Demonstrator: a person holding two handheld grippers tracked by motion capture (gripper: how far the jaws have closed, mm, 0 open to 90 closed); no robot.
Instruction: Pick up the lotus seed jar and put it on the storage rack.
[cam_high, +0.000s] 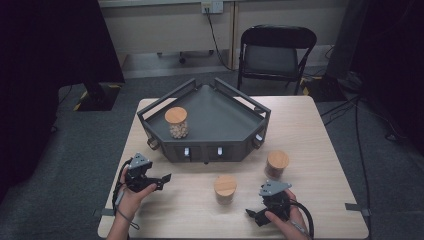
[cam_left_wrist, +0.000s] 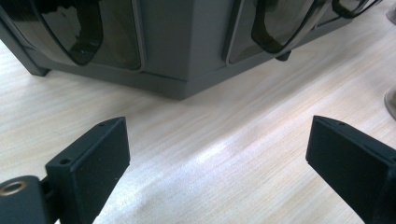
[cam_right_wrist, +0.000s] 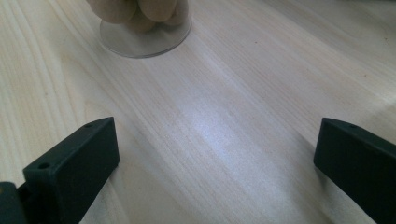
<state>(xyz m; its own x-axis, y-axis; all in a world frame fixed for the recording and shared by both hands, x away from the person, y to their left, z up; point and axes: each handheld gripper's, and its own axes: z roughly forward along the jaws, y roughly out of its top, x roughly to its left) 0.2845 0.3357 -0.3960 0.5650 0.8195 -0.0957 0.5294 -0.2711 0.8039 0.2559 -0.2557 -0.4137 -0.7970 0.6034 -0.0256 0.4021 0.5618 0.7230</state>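
Right claw (cam_high: 256, 214) spread, empty, low over the pale wooden bench (cam_high: 320, 130). Nearest target: the clear glass jar with round wooden lid (cam_high: 225, 188), upright on the bench, just up-left of that claw; its base (cam_right_wrist: 145, 28) sits dead ahead in the right gripper view, top cut off. Left claw (cam_high: 162, 181) also spread, empty, facing the dark grey angular rack tray (cam_left_wrist: 187, 56). Second lidded jar (cam_high: 276, 164) stands near the tray's right corner, third (cam_high: 176, 122) inside the tray. Jar contents hard to identify.
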